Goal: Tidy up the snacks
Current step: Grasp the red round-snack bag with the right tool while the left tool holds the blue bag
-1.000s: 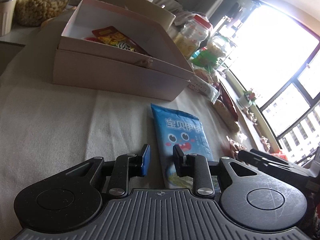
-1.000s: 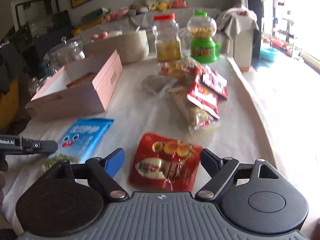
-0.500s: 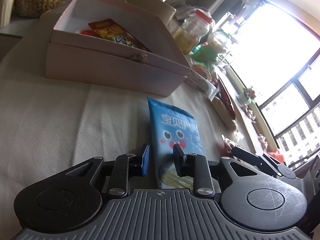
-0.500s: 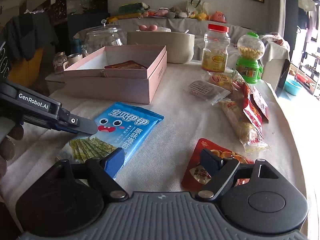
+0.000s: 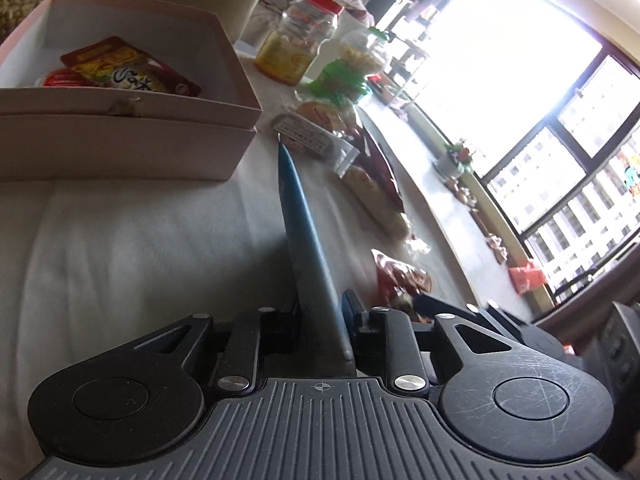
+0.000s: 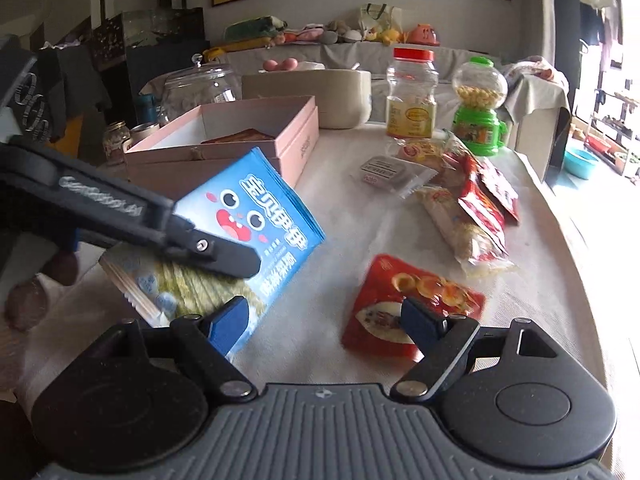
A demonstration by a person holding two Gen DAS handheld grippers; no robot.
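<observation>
My left gripper (image 5: 320,312) is shut on the blue snack packet (image 5: 304,248), held edge-on and lifted off the tablecloth. In the right wrist view the same blue packet (image 6: 248,232) hangs tilted in the left gripper (image 6: 224,254), in front of the pink box (image 6: 224,148). The pink box (image 5: 132,136) holds red and yellow snack packets (image 5: 128,72). My right gripper (image 6: 324,320) is open and empty, low over the table, with a red snack packet (image 6: 412,300) lying just beyond its right finger.
Several loose snack packets (image 6: 472,208) lie on the white tablecloth to the right. A red-lidded jar (image 6: 412,96), a green candy dispenser (image 6: 478,108), a beige container (image 6: 320,92) and a glass jar (image 6: 196,92) stand behind the box. The table edge runs along the right.
The left gripper closed on the blue packet and lifted it off the table, turning it on edge. The right gripper shifted slightly and stayed open.
</observation>
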